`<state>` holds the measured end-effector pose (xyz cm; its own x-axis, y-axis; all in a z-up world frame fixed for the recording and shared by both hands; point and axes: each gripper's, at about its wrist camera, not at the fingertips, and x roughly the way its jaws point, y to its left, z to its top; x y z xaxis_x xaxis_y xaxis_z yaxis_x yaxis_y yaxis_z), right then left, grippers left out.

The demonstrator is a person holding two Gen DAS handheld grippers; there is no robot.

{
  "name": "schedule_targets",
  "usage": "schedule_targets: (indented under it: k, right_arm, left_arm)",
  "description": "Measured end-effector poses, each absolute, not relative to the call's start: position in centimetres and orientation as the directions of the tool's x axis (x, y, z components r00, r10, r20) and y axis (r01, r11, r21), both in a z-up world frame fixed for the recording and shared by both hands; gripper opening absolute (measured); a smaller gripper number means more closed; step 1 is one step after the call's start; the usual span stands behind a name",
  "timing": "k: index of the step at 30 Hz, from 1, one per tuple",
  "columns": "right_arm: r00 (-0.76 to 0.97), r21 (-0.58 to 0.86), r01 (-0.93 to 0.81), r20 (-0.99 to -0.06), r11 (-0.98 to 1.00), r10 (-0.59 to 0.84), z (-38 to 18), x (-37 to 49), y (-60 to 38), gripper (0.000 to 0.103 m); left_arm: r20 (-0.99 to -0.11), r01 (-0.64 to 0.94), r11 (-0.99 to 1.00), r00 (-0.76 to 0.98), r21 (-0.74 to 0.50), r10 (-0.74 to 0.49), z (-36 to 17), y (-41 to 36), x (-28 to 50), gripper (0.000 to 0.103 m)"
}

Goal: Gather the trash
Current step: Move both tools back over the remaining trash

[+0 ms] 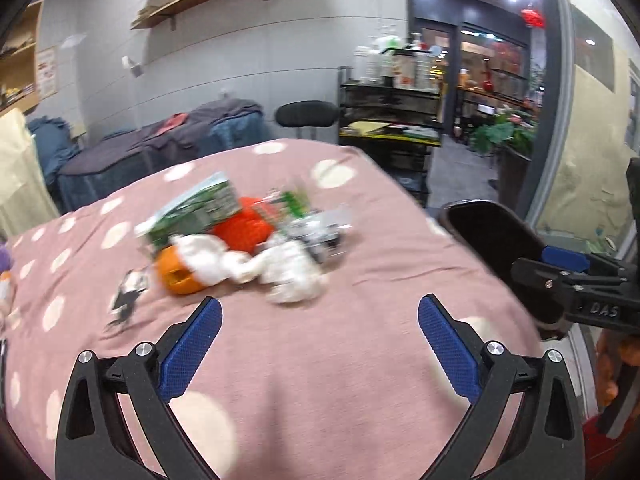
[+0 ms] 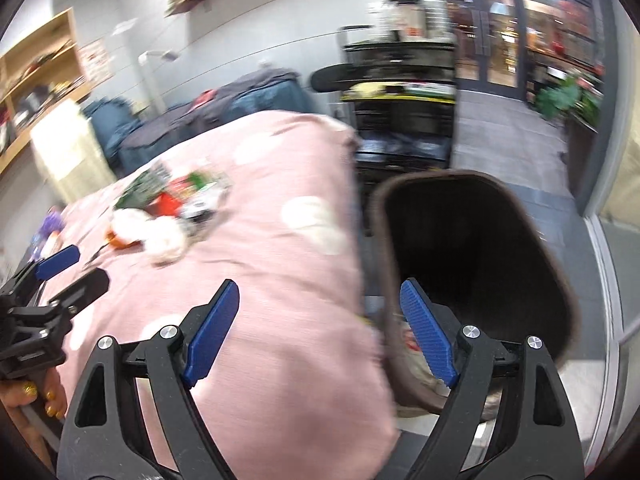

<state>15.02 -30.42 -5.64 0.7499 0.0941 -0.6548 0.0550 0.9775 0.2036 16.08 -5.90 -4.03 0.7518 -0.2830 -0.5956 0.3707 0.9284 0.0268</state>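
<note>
A blurred heap of trash lies mid-table on the pink dotted cloth [image 1: 320,380]: a green wrapper [image 1: 192,210], a red-orange piece [image 1: 240,228], an orange peel-like bit [image 1: 176,276], crumpled white tissue [image 1: 288,276] and a silvery wrapper [image 1: 324,236]. My left gripper [image 1: 320,304] hovers short of the heap, open and holding nothing. In the right wrist view the heap [image 2: 160,212] is far to the left. My right gripper [image 2: 319,286] is open and holds nothing, straddling the table's right edge and the dark bin [image 2: 440,178].
The bin [image 1: 492,232] stands off the table's right side, with the right gripper's body [image 1: 576,284] beside it. The left gripper [image 2: 60,276] and a hand [image 2: 36,396] show at the left. A black cart [image 1: 392,120] and a stool [image 1: 308,114] stand behind.
</note>
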Motion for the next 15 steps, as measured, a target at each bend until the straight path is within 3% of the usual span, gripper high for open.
schedule_targets:
  k: [8,15]
  right_arm:
    - [0.657,0.259,-0.136,-0.699,0.956,0.282,-5.6,20.0,-23.4,0.082]
    - [0.583,0.234,-0.226,-0.745,0.946,0.323,-5.7,23.9,-18.4,0.081]
  left_arm:
    - [-0.618,0.244,0.969,0.769,0.048,-0.163,-5.0,0.7,16.8,0.097]
    - [-0.618,0.213,0.976,0.774,0.053,-0.136,-4.9,3.3,16.7,0.097]
